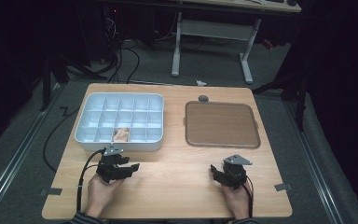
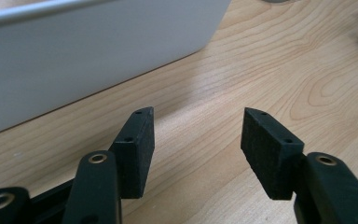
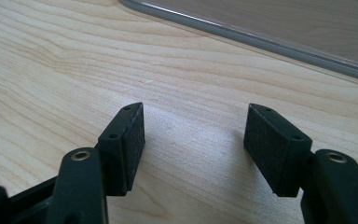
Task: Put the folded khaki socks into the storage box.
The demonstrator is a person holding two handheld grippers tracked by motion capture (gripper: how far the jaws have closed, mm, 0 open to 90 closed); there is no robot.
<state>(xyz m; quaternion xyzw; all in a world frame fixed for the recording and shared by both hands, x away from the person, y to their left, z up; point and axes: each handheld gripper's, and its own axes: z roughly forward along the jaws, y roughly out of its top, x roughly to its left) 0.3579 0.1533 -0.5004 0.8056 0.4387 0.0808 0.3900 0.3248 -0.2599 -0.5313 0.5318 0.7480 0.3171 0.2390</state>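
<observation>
Left gripper (image 1: 131, 167) low over the table (image 1: 177, 186), jaws wide apart and empty, bare wood between the pads (image 2: 137, 149). Just ahead of those jaws, the white compartment box (image 1: 120, 122), near wall filling the upper left of the left gripper view (image 2: 88, 51). Inside the box, front row, roughly the middle cell: a small pale, tan-coloured item (image 1: 121, 135), too small to identify, lying below the rim and behind that near wall. Other cells apparently bare.

Right gripper (image 1: 216, 171) resting well to the right of the box, also spread wide with nothing held; pads (image 3: 279, 147) hovering just above the wood, rim of the brown tray (image 3: 261, 39) across the top of its view. Tray (image 1: 222, 125) itself beside the box, apart from it, nothing on it. Small grey disc (image 1: 203, 98) just past the tray's far edge.

Likely risks from here, judged from the layout: a level approach from the left gripper would meet the box wall rather than the item, pushing the light box across the table. Reaching down from above, wide jaws could straddle a divider and jam, or pinch the divider instead of the item. Soft or thin item could slip from the pads if caught only at an edge. Trailing cable (image 1: 85, 172) near the box corner could snag during a lift
</observation>
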